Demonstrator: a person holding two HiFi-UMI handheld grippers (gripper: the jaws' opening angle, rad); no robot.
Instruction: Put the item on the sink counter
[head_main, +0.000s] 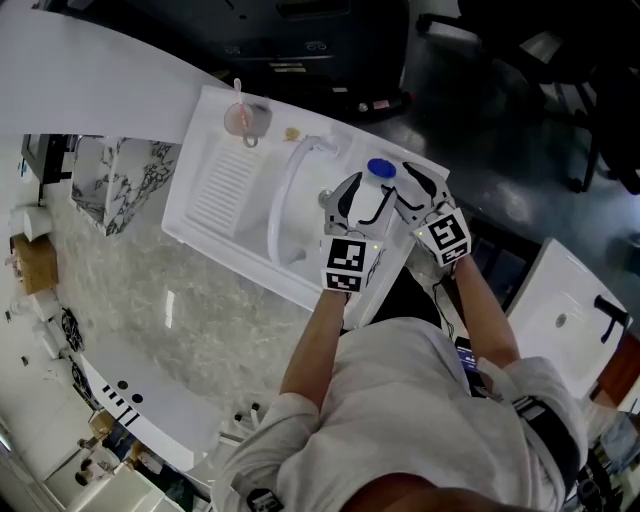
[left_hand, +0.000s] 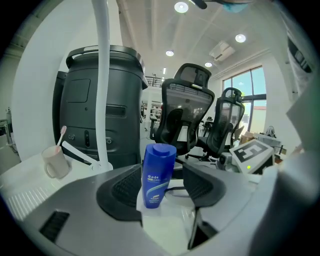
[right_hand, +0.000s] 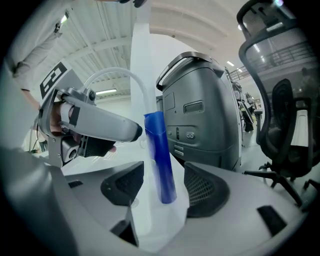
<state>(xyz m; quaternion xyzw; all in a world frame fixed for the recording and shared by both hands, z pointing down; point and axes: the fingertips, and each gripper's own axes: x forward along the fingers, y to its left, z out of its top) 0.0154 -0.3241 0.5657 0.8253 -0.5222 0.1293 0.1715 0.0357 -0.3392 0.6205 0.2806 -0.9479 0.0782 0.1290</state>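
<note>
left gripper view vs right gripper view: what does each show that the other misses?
Only the left gripper view: the pink cup holding a toothbrush, and the right tongs with their marker cube. Only the right gripper view: the left tongs. Both: the blue bottle upright between that view's own open tongs, the white faucet and the grey container.

The blue bottle (head_main: 379, 169) stood upright at the right end of the white sink counter (head_main: 196, 222), beside the basin; the left gripper (head_main: 358, 203) and right gripper (head_main: 413, 190) flanked it from the person's side, marker cubes facing up; an arched white faucet (head_main: 284, 186) rose over the basin; a pink cup (head_main: 243, 120) holding a toothbrush (head_main: 238, 93) sat at the far corner, above the ribbed drainboard (head_main: 226, 184).
</note>
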